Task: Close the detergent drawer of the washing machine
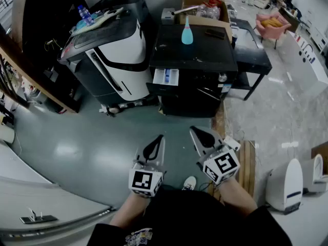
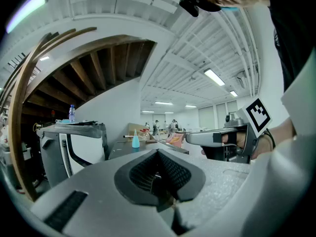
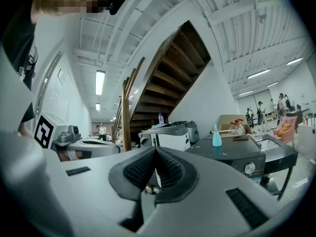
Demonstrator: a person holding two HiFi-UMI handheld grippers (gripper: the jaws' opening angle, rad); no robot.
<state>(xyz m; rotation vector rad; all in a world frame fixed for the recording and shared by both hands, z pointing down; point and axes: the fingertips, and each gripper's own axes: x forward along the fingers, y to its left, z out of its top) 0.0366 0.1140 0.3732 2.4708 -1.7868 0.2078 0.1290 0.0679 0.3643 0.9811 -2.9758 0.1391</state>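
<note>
A black washing machine (image 1: 190,70) stands ahead on the grey floor. Its white detergent drawer (image 1: 165,77) juts out of the upper left of its front. A light-blue bottle (image 1: 187,34) stands on its top; the bottle also shows in the right gripper view (image 3: 217,137) beside the machine's control dial (image 3: 250,168). My left gripper (image 1: 159,138) and right gripper (image 1: 193,130) hover side by side near my body, well short of the machine. Both are shut with nothing between their jaws. In the left gripper view the right gripper (image 2: 217,138) is at the right.
A large black-and-white printer-like machine (image 1: 110,50) stands left of the washer, a water bottle (image 1: 83,14) on it. A cardboard box (image 1: 206,4) sits behind. A black table (image 1: 253,50) is to the right, a wooden pallet (image 1: 246,160) near my feet, and white appliances (image 1: 287,186) at the lower right.
</note>
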